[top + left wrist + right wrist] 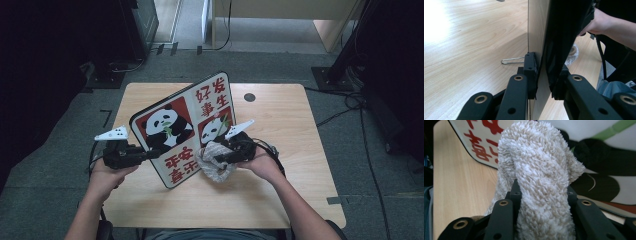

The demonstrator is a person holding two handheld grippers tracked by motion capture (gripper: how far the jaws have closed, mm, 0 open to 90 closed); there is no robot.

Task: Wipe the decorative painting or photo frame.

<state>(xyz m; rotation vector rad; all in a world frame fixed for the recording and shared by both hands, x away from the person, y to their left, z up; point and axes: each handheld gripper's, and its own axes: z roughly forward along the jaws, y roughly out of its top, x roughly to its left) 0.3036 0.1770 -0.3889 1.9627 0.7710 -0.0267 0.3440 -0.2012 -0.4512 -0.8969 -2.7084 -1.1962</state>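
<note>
Closest to the camera in the high view you've got the person's two forearms coming in from the bottom edge, each hand wrapped around a gripper. The left gripper (145,154) is clamped onto the left edge of the panda board (182,127), holding it propped up on its lower edge at a tilt. In the left gripper view you can see it really well: the two black jaws pinch the board's edge (541,50) from both sides, wood-coloured back on one side, dark rim on the other. There's also a thin wire clip (511,60) lying flat on the table just behind that jaw.

The right gripper (220,159) has its jaws clenched on a fluffy beige cloth (212,165), and the cloth is pressed right up against the front of the board near its lower right part. In the right gripper view the cloth (539,177) bulges up out of the jaws, with the red characters and black panda print directly behind it.

Everything sits on the light wooden table (285,130). Farther back there's a dark round hole (249,97) in the tabletop, well apart from the board.
</note>
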